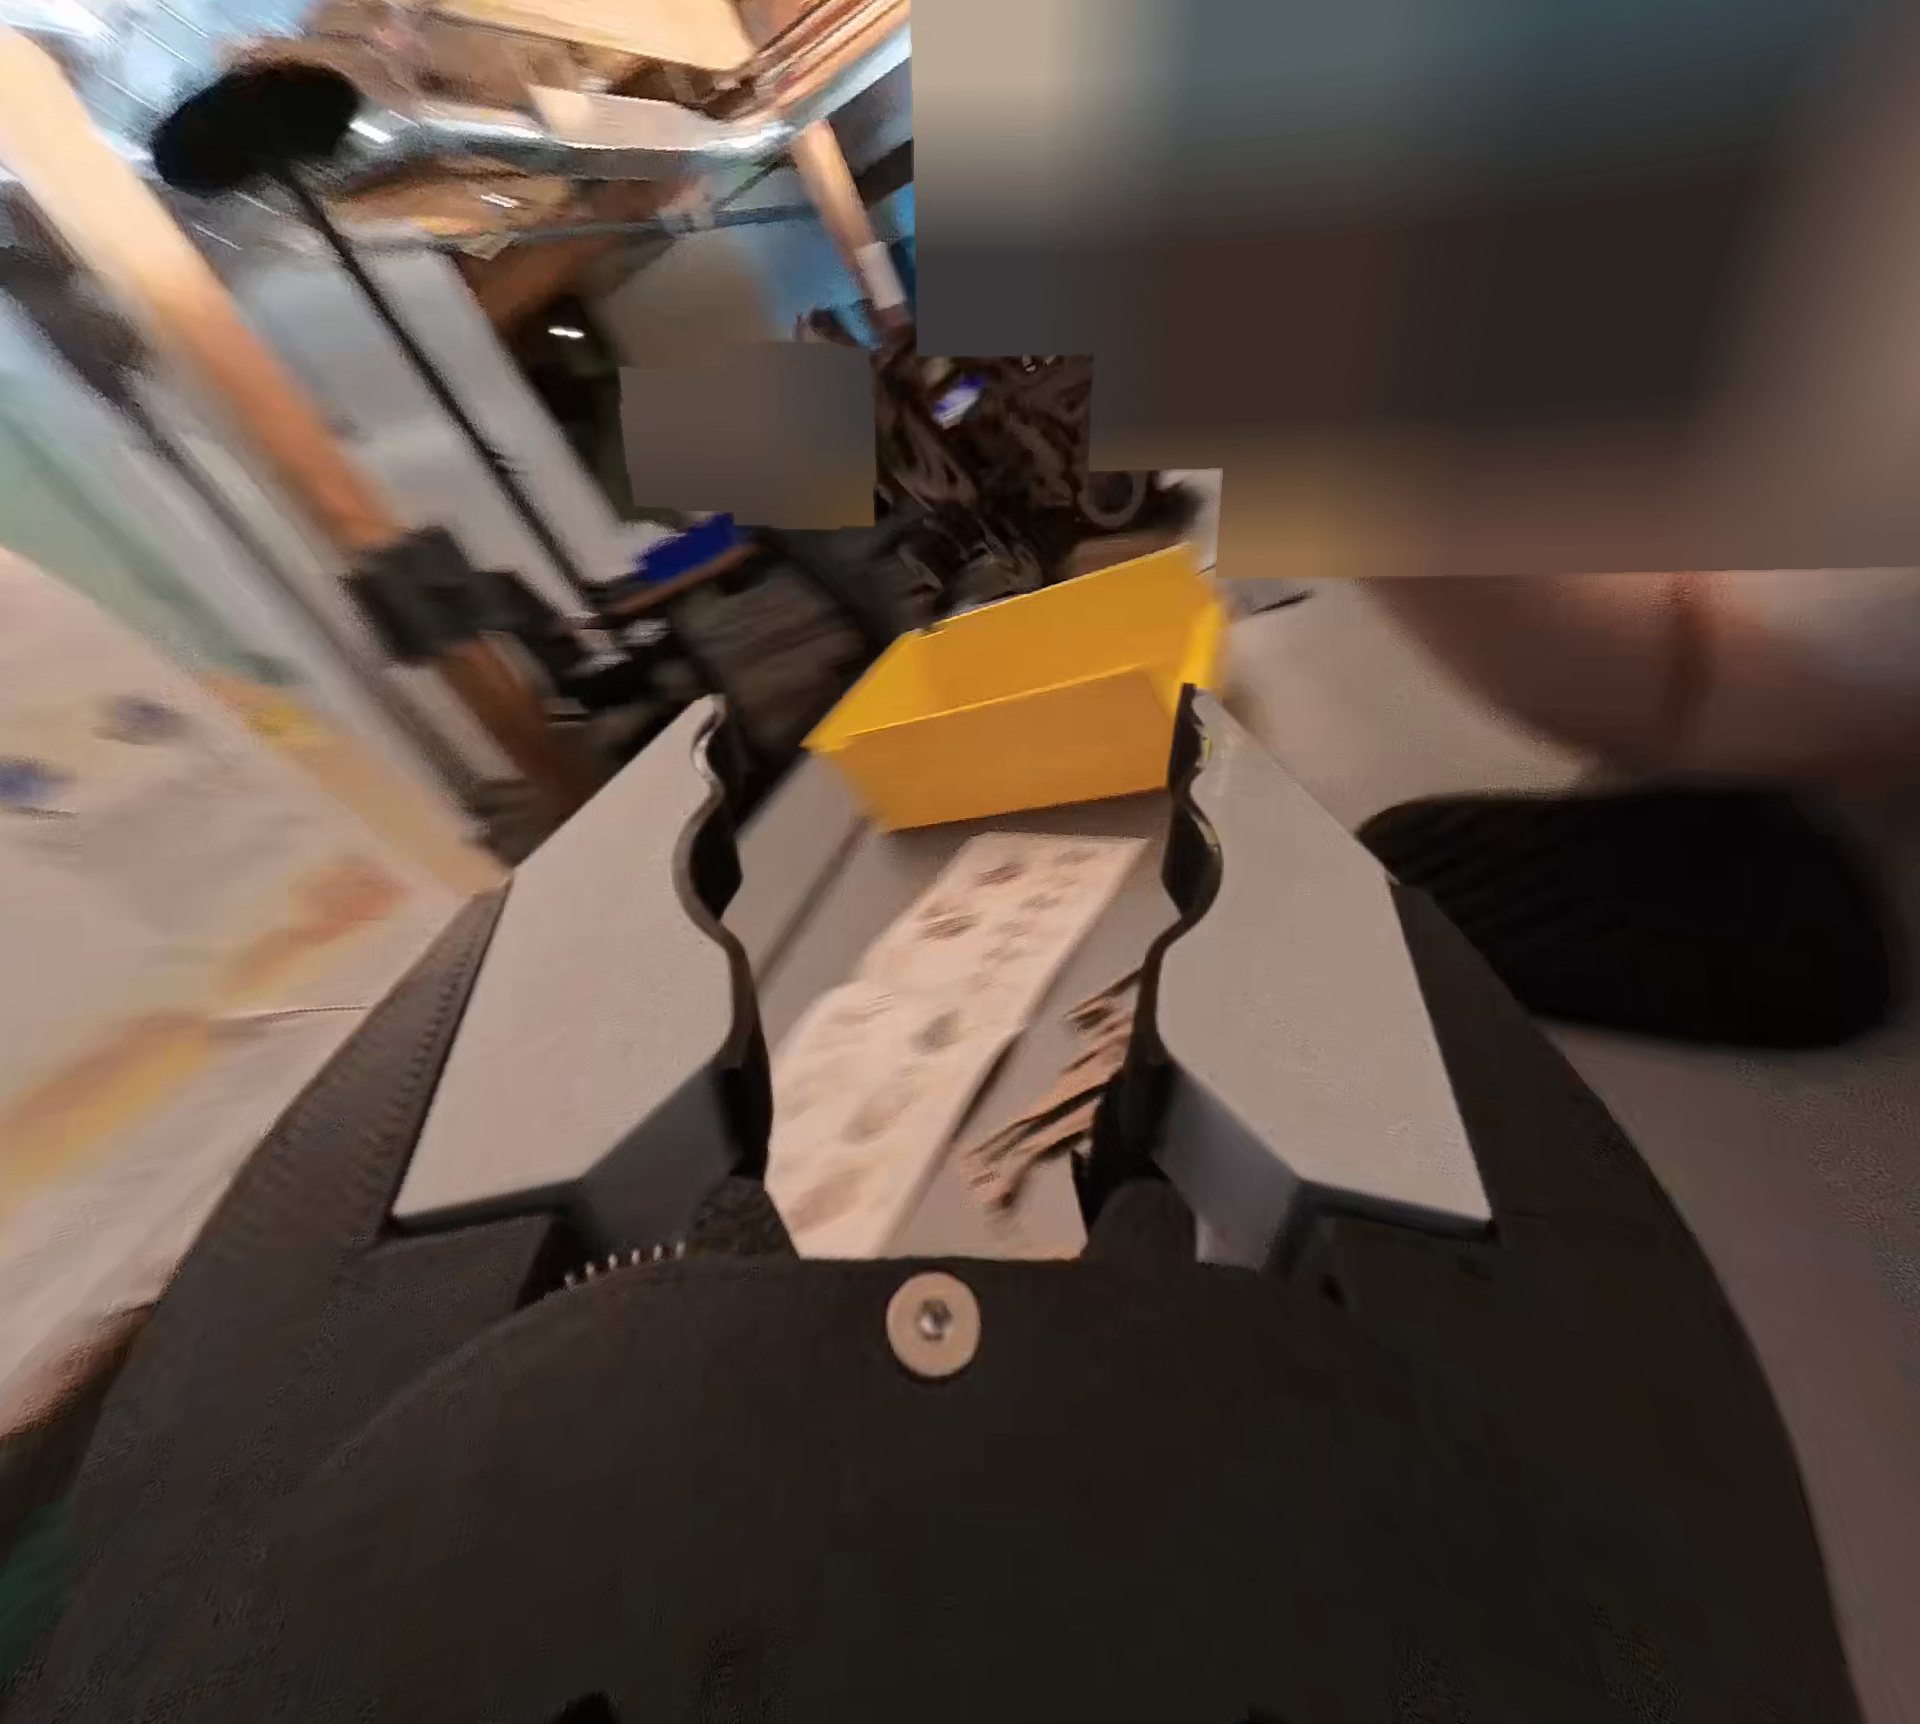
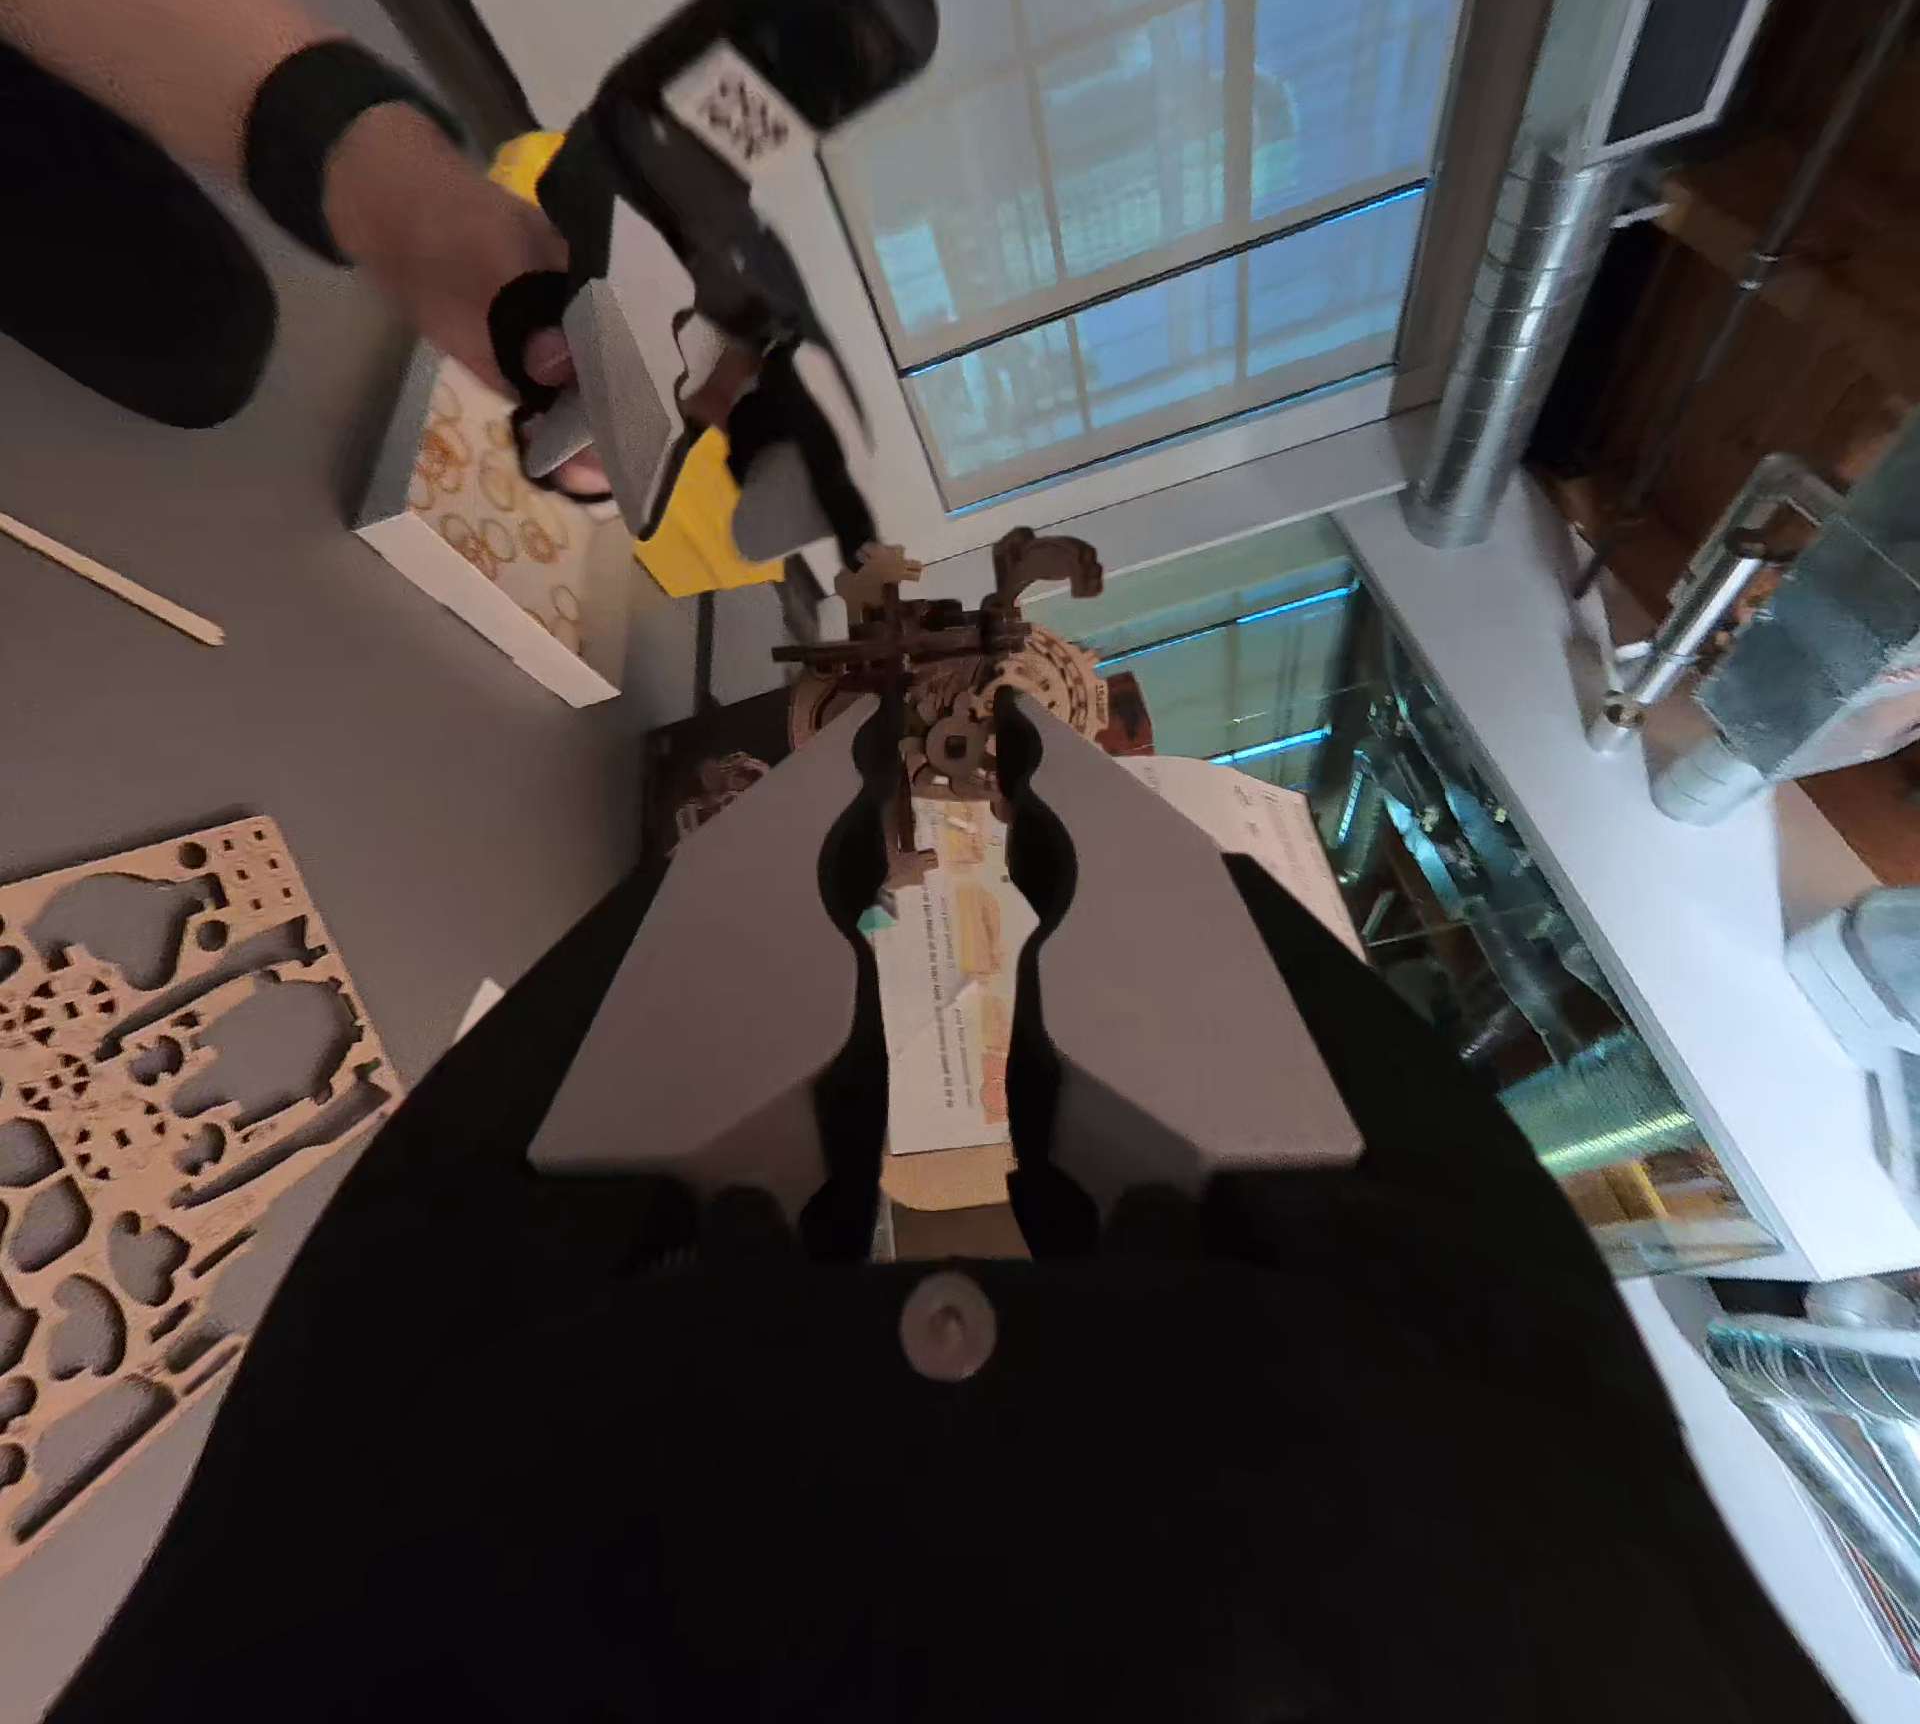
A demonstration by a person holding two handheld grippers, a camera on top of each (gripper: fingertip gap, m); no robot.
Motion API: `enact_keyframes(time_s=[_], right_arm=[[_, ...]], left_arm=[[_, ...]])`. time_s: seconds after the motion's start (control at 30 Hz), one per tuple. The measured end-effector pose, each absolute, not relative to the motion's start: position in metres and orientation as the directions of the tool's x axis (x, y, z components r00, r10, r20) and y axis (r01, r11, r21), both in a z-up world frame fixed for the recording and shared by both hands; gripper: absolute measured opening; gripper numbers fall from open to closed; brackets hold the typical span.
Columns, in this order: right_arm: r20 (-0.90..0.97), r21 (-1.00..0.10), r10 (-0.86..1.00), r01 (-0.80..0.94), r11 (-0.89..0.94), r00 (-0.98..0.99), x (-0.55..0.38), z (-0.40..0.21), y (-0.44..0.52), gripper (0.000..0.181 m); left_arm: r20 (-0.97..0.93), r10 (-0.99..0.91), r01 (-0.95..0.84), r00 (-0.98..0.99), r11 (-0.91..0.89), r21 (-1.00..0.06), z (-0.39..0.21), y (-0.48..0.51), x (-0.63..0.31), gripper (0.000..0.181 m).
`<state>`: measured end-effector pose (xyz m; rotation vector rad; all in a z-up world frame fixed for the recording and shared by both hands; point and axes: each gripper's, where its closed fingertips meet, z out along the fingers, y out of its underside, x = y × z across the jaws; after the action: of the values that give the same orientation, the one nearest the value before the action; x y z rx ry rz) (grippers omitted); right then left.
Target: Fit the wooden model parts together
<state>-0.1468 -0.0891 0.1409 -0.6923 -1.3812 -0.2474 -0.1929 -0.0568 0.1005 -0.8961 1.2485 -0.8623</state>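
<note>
Grey matte tabletop (image 2: 312, 718) fills the lower left of the right wrist view, under tall gridded windows and a ribbed metal duct at upper right. At frame centre the right gripper (image 2: 935, 718) has its smooth grey fingers pinched on the wooden model (image 2: 935, 635), a dark laser-cut cluster of gears and hooked pieces held above a printed instruction sheet (image 2: 956, 999). At lower left lies a pale plywood sheet (image 2: 156, 1051), riddled with empty cut-outs. Only this view shows the model, the plywood, a thin wooden stick (image 2: 114, 573) and a person's hand (image 2: 447, 261) carrying the left gripper (image 2: 707, 469) at upper left.

The left wrist view is badly blurred. Its gripper (image 1: 951, 729) stands wide apart with scalloped black inner edges, nothing between them. Beyond sits a glossy yellow plastic bin (image 1: 1018, 718); below, a pale printed strip (image 1: 935, 999).
</note>
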Motion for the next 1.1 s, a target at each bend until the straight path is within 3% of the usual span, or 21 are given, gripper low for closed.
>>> enact_keyframes(time_s=[0.07, 0.17, 0.37, 0.63, 1.1], right_arm=[[0.955, -0.294, 0.263, 0.581, 0.759, 0.140, -0.159, 0.124, -0.086, 0.016], [0.956, -0.268, 0.281, 0.626, 0.733, 0.080, -0.174, 0.104, -0.082, 0.016], [0.899, -0.387, 0.434, 0.580, 0.717, 0.064, -0.197, 0.072, -0.094, 0.015], [0.793, -0.579, 0.601, 0.441, 0.686, 0.106, -0.205, 0.063, -0.110, 0.016], [0.637, -0.765, 0.761, 0.224, 0.604, 0.121, -0.194, 0.074, -0.109, 0.016]], left_arm=[[-0.568, -0.793, -0.047, 0.221, 0.573, -0.818, 0.097, -0.059, -0.200, 0.083], [-0.698, -0.680, -0.175, 0.227, 0.676, -0.716, 0.078, -0.063, -0.201, 0.094], [-0.743, -0.631, -0.208, 0.223, 0.714, -0.669, 0.050, -0.060, -0.202, 0.096], [-0.694, -0.707, -0.136, 0.139, 0.680, -0.720, 0.041, -0.079, -0.197, 0.086], [-0.641, -0.768, -0.019, 0.022, 0.640, -0.768, 0.044, -0.088, -0.186, 0.081]])
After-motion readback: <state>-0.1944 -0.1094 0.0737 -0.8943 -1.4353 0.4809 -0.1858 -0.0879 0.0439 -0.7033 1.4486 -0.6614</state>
